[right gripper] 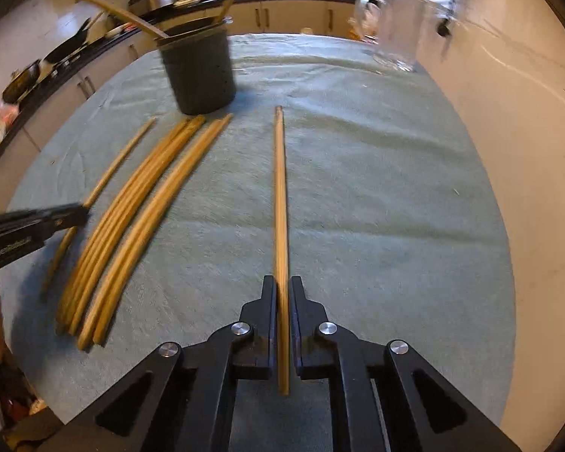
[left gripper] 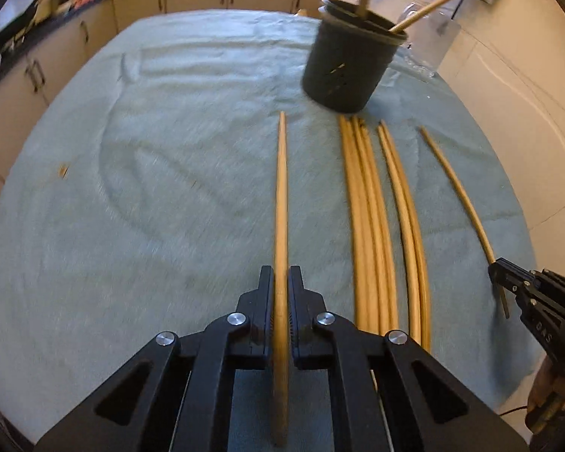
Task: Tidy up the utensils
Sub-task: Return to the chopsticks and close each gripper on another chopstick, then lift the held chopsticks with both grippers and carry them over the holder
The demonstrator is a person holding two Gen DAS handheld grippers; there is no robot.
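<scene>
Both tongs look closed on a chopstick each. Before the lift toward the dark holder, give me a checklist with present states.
1. Left tongs shut on the leftmost chopstick: ok.
2. Right tongs shut on the rightmost chopstick: ok.
3. Each grip sits near the stick's near end, so it may droop: not ok.
4. Loose chopsticks lie apart from both held ones: ok.
5. Dark holder upright on the cloth: ok.
6. Free room inside the holder, two sticks already in it: cannot tell.
</scene>
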